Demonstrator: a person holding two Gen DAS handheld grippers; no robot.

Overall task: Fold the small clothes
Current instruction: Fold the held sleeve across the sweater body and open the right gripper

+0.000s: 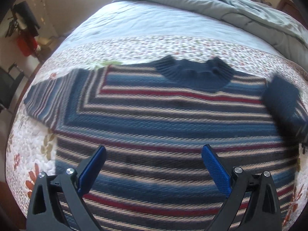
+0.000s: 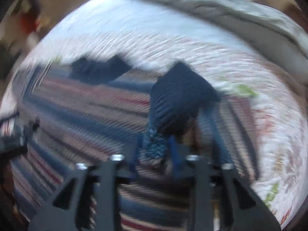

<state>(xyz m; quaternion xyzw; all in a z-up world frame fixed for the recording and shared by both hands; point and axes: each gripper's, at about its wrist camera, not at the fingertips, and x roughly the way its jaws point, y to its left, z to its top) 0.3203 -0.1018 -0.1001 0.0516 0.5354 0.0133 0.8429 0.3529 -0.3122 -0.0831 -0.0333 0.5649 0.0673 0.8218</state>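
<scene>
Left gripper [image 1: 154,154]: two black plastic arms with triangular cut-outs. Fingers [image 1: 215,171] carry flat blue pads, textured with a fine dimpled grid. Four round silver screw heads [image 1: 238,169] sit on the arms, just behind the pads.

Right gripper [image 2: 156,148]: same build, black arms, triangular cut-outs, blue pads, four silver screw heads behind the pads. View is motion-blurred; pad texture cannot be read.
</scene>
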